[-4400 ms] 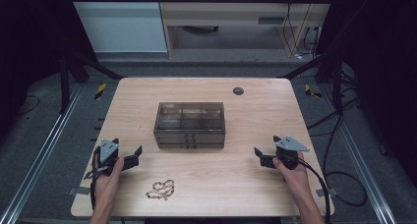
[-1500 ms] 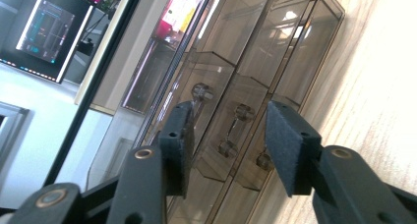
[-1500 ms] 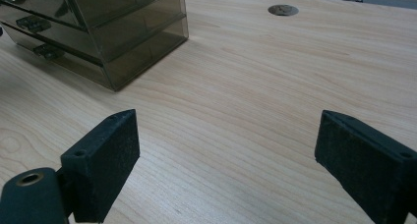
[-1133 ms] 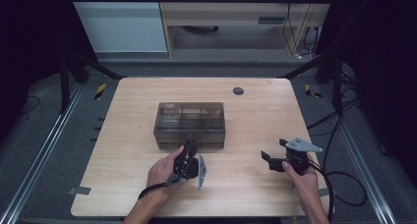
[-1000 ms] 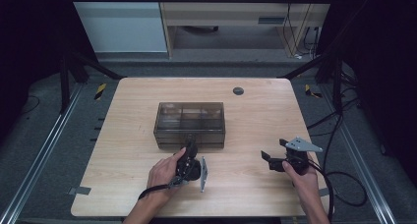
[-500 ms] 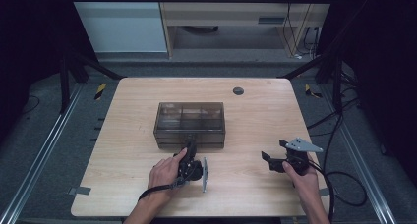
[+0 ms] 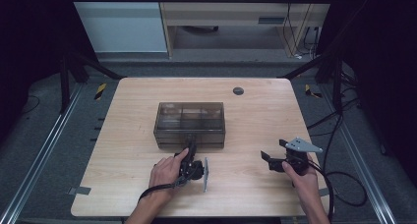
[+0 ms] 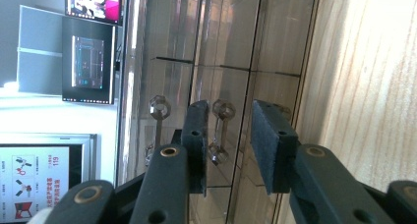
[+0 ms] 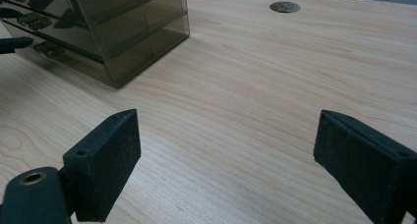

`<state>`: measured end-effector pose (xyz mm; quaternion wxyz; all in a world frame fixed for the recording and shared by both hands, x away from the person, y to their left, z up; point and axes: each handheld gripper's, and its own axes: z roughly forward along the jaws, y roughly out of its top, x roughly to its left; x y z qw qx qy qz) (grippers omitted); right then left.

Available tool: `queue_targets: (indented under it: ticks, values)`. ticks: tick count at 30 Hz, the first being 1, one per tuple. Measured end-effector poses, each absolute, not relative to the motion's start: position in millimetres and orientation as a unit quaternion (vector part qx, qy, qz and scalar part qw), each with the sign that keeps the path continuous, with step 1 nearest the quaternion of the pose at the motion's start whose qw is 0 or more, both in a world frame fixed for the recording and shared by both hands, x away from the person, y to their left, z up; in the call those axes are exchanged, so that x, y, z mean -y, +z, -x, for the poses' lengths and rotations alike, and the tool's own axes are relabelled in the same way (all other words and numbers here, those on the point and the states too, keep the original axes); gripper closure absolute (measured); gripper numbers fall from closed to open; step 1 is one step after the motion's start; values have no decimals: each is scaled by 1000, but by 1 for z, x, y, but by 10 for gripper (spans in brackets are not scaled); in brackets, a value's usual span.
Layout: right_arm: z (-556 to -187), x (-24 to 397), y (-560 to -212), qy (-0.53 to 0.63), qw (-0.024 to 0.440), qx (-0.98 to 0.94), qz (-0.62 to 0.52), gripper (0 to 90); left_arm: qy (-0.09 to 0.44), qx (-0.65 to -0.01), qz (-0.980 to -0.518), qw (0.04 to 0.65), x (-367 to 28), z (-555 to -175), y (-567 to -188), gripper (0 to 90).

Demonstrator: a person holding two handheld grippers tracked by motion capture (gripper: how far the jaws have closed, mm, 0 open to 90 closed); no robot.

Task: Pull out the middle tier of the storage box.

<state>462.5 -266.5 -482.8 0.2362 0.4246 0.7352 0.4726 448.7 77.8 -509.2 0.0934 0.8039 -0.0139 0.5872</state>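
A smoky see-through drawer box [image 7: 191,123] stands in the middle of the wooden table [image 7: 265,111]. My left gripper [image 7: 191,148], rolled on its side, is up against the box's front. In the left gripper view its jaws [image 8: 228,117] straddle a small clear drawer handle [image 8: 220,130]. They have just been closing, and a gap still shows on both sides of the handle. A second handle [image 8: 158,111] sits beside it. My right gripper [image 7: 273,152] rests near the front right of the table. It is open, with bare wood between its pads [image 9: 226,123], and the box [image 9: 133,32] lies far to its left.
A round grey grommet [image 7: 238,91] is set in the table behind the box, also seen as a grommet [image 9: 284,7] in the right gripper view. Black frame posts and cables flank the table. Cabinets stand beyond the far edge.
Since the oldest frame the left hand has come from the front left corner to the box's front and rolled over. In the last second it edged closer to the drawer. The right hand kept still.
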Motion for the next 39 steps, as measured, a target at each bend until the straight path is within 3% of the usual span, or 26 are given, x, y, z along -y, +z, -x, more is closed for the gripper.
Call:
queue_targets:
  ticks: [39]
  values:
    - [-462,265,-486,471,237,-736,-425,106,600,23,-797,73,-78,-455,-514,760]
